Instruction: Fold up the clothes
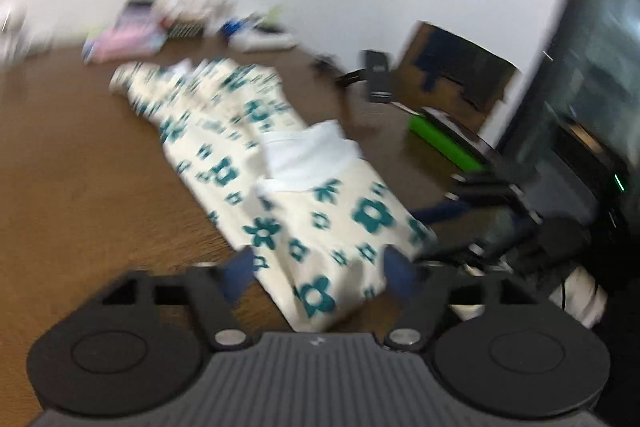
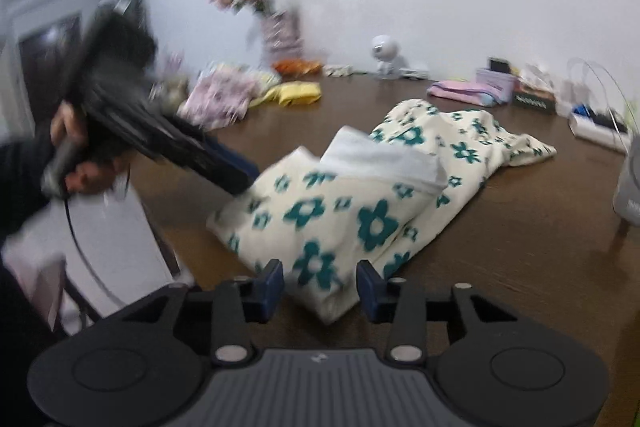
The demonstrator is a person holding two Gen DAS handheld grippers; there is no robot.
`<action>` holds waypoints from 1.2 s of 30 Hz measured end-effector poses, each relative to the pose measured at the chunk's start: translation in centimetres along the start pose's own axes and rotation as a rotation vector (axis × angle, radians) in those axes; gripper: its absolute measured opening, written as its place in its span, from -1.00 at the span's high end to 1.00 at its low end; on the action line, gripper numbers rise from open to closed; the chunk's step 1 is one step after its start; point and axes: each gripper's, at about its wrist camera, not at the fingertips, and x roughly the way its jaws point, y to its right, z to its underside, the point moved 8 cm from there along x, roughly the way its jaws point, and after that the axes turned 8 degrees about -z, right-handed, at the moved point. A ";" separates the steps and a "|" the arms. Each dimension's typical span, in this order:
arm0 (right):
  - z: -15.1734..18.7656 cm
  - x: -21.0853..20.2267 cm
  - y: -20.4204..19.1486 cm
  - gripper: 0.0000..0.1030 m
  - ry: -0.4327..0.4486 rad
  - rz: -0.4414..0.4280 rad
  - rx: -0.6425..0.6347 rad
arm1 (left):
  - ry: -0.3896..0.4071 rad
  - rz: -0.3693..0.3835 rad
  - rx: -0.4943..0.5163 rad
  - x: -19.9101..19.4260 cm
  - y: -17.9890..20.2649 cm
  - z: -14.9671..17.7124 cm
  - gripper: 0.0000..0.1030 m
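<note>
A cream garment with teal flowers (image 1: pixel 248 147) lies lengthwise on the brown table (image 1: pixel 80 167), with a white inner layer showing at its fold (image 1: pixel 308 151). My left gripper (image 1: pixel 320 275) is open wide, and the garment's near end lies between its blue fingertips without touching them. In the right wrist view the garment (image 2: pixel 372 195) lies ahead, and my right gripper (image 2: pixel 320 285) stands partly open astride its near corner; I see no pad pressing on the cloth. A hand (image 2: pixel 76 155) holds the left gripper at the garment's left edge.
Folded pink cloth (image 2: pixel 464 91), boxes and a white power strip (image 2: pixel 596 129) line the table's far side. Yellow and floral clothes (image 2: pixel 296 93), a flower vase and a small white figure (image 2: pixel 384 57) stand by the wall. A cardboard box (image 1: pixel 448 75) and a green object (image 1: pixel 444 143) sit to the right.
</note>
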 end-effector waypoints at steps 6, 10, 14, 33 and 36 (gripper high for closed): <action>0.2 0.6 0.3 0.56 -0.001 -0.003 -0.018 | -0.067 -0.034 0.154 2.5 1.9 2.3 0.33; 0.6 -0.4 0.0 0.87 0.010 -0.018 0.027 | -0.057 0.011 0.147 1.6 2.6 2.8 0.89; -0.1 -3.3 -2.0 0.89 0.053 -0.075 0.050 | -0.005 0.099 0.164 -2.9 4.2 2.2 0.91; -10.2 3.8 9.9 0.78 0.090 0.054 0.325 | -0.016 -0.129 -0.189 8.4 -5.2 -7.4 0.86; -9.2 5.3 10.4 0.64 0.060 0.096 0.312 | -0.057 -0.207 -0.229 9.2 -6.8 -6.0 0.68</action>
